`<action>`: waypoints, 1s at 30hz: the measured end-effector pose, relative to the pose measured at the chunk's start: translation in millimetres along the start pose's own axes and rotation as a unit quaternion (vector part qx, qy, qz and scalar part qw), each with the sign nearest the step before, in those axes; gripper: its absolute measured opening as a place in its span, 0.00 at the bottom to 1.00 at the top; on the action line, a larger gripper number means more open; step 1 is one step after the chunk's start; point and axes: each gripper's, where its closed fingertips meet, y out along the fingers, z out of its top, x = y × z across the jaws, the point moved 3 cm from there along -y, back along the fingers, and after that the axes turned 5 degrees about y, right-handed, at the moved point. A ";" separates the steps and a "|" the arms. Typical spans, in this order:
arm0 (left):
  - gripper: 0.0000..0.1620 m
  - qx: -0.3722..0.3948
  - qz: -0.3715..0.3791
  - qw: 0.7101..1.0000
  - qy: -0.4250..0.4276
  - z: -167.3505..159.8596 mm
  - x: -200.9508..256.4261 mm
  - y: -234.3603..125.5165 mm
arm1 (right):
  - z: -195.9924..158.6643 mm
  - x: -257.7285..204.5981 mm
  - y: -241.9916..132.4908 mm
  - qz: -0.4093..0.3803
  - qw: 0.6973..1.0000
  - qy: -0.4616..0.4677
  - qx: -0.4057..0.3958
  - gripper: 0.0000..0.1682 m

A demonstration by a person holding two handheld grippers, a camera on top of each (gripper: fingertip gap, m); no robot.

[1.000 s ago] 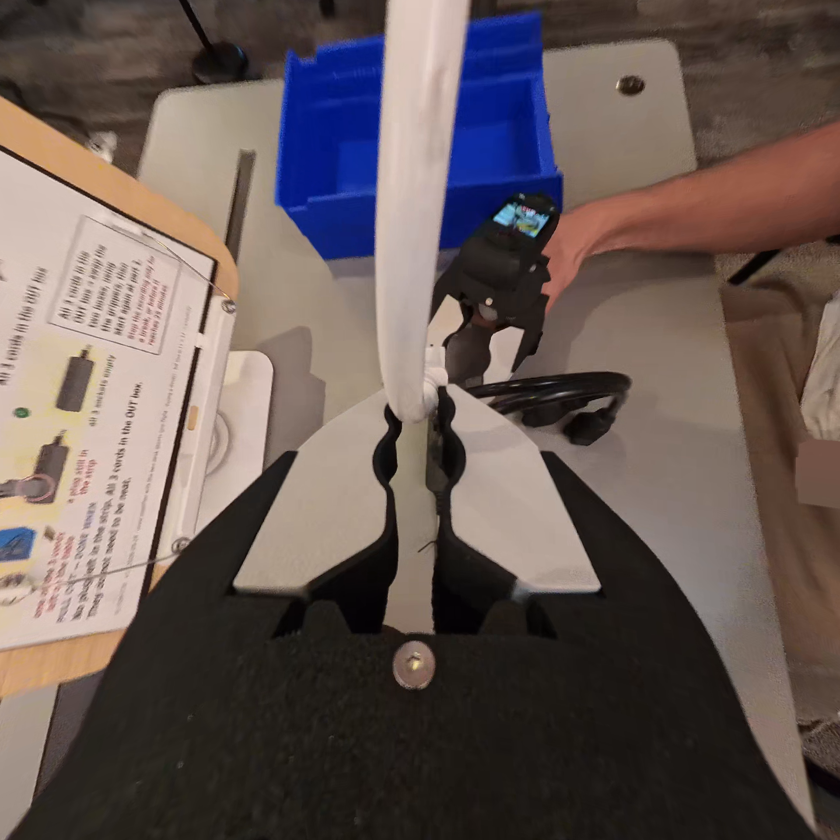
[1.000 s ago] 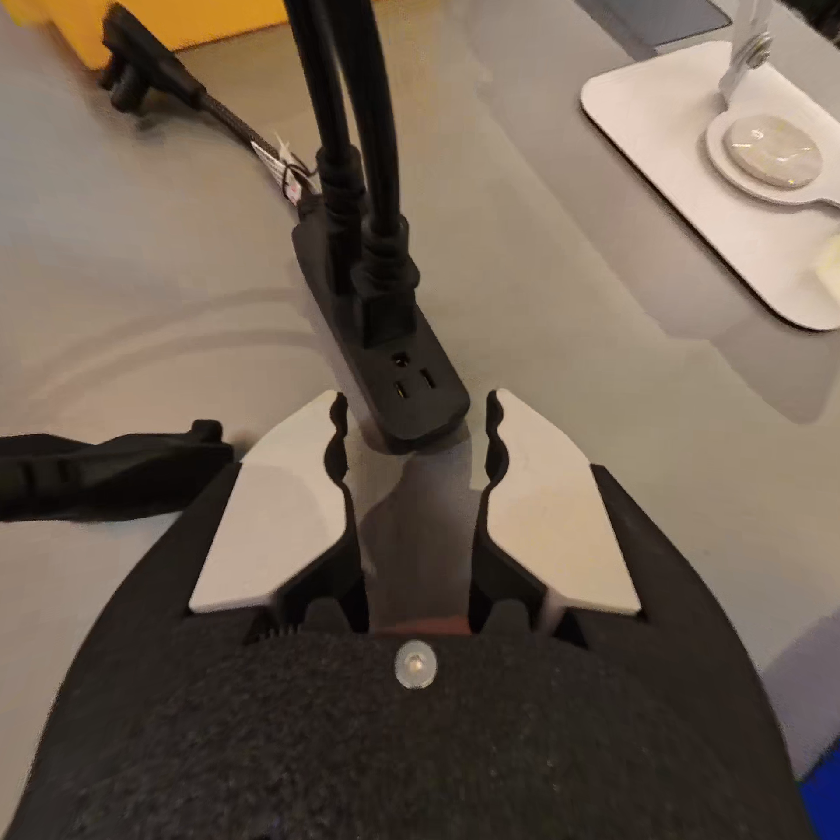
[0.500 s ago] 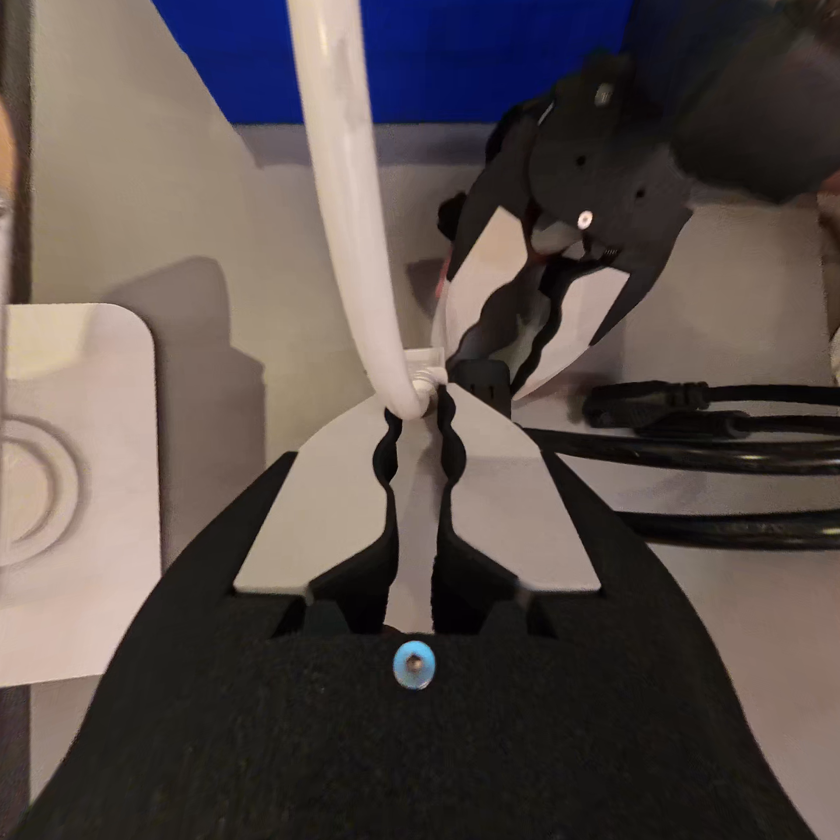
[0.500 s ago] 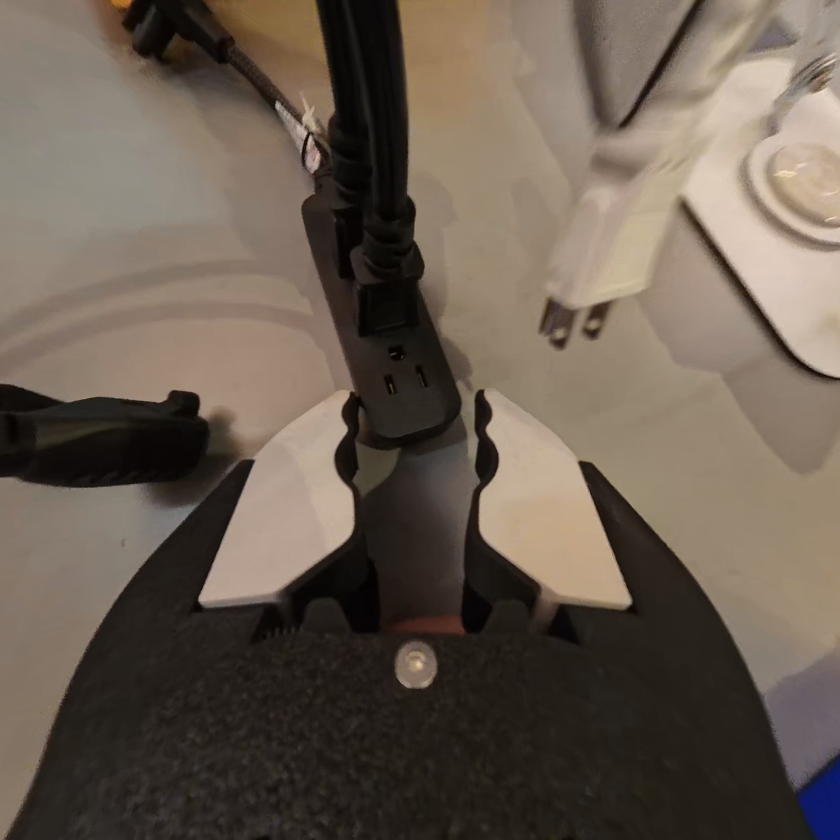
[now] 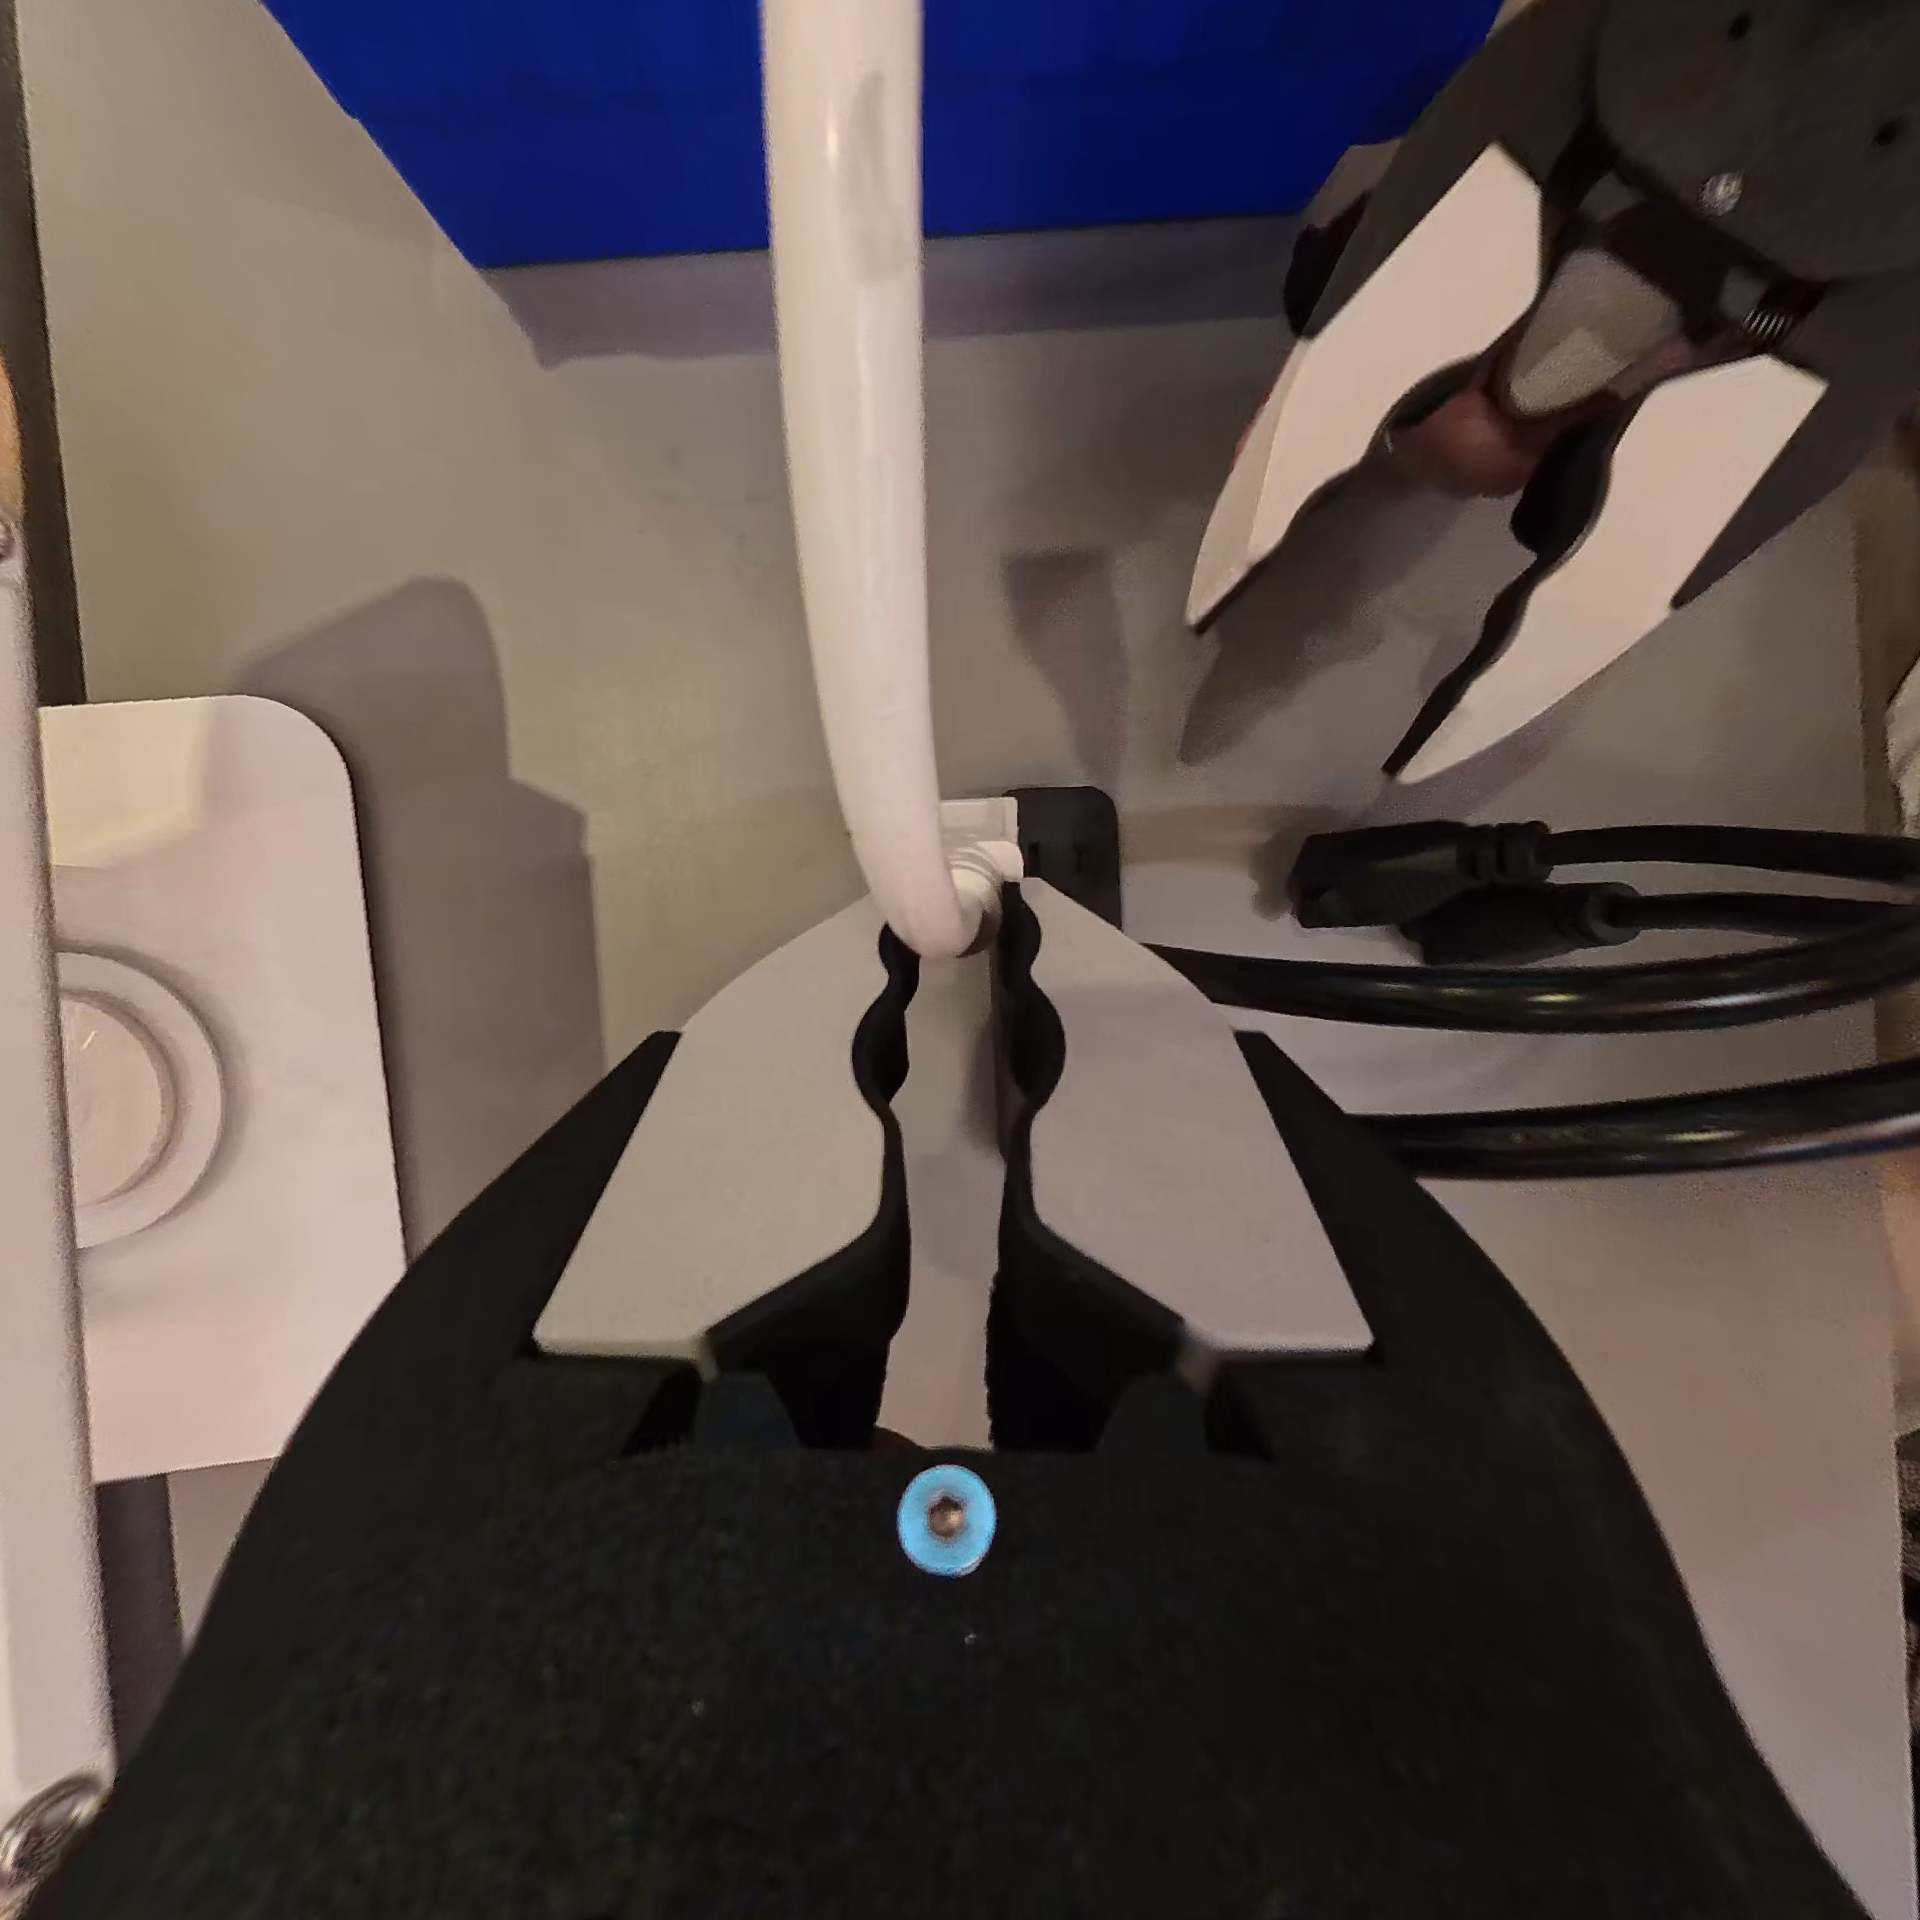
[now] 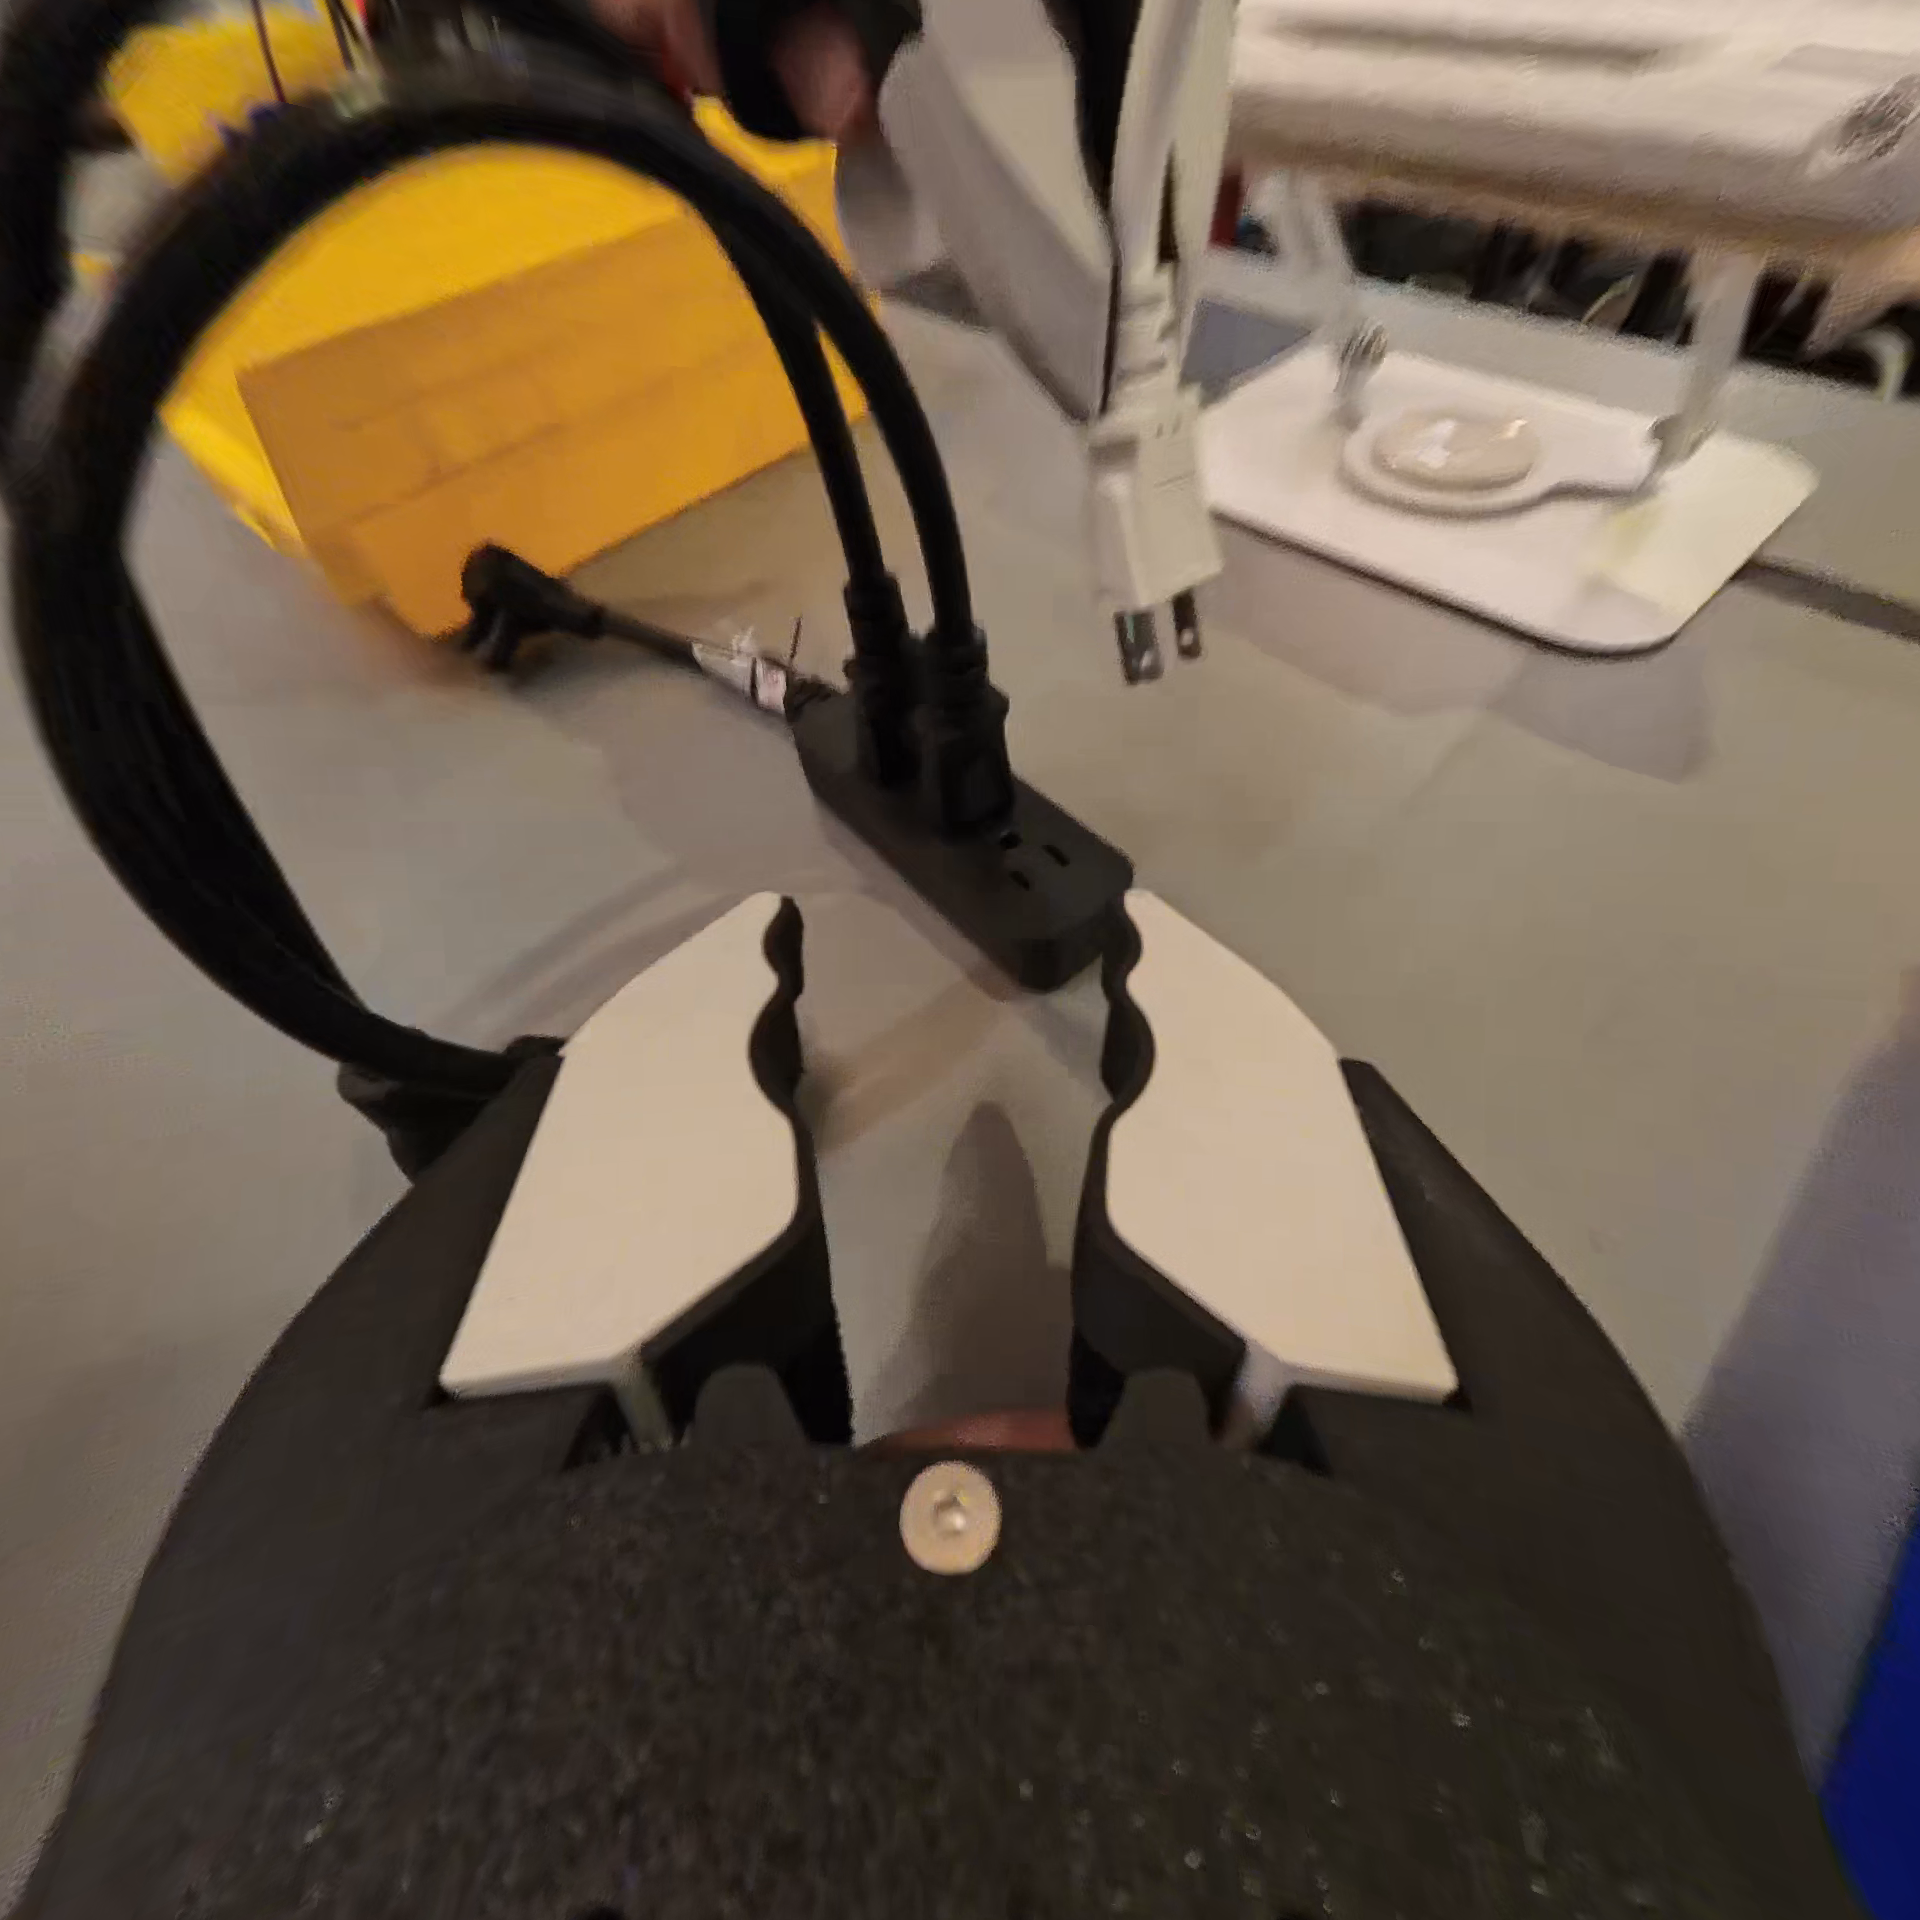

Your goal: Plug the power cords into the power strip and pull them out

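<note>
Left wrist view: our left gripper (image 5: pixel 961 920) has its fingers (image 5: pixel 769 1122) narrow, clamped on the white cord (image 5: pixel 862 499) right at the plug's strain relief. The cord arcs up and away out of the top of the frame. The plug body sits just past the fingertips, against the near end of the black power strip (image 5: pixel 1070 842); we cannot tell whether the prongs are seated. Two black cords (image 5: pixel 1558 977) run off to the right along the grey surface (image 5: pixel 644 499), with their far-end connectors (image 5: pixel 1434 883) lying beside the strip. Our right gripper (image 5: pixel 1299 696) hangs upper right, fingers spread. A blue bin (image 5: pixel 1091 114) sits behind, and a white stand base (image 5: pixel 218 1039) at left.

Right wrist view: right gripper (image 6: pixel 956 925) fingers (image 6: pixel 644 1174) are wide, holding nothing, tips just short of the power strip (image 6: pixel 1039 883); the right tip is almost touching its end. Two black plugs (image 6: pixel 935 717) are seated in the strip, the nearest socket free. The white plug (image 6: pixel 1143 520) hangs above the surface with prongs down, clear of the strip here. A yellow bin (image 6: pixel 499 364) is behind, the stand base (image 6: pixel 1507 520) at right.
</note>
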 end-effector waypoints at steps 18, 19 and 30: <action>0.09 -0.008 0.025 0.998 0.061 38.2 43.2 -33.3 | 102.8 -32.2 -60.2 0.026 0.988 -0.147 -0.029 0.25; 0.09 0.000 0.023 0.998 0.062 44.8 48.5 -35.4 | 108.0 -32.1 -75.9 0.014 0.989 -0.141 -0.039 0.25; 0.09 0.022 -0.012 0.995 0.100 96.8 137.2 -34.2 | 72.6 -51.9 -70.5 0.018 0.991 -0.128 -0.013 0.17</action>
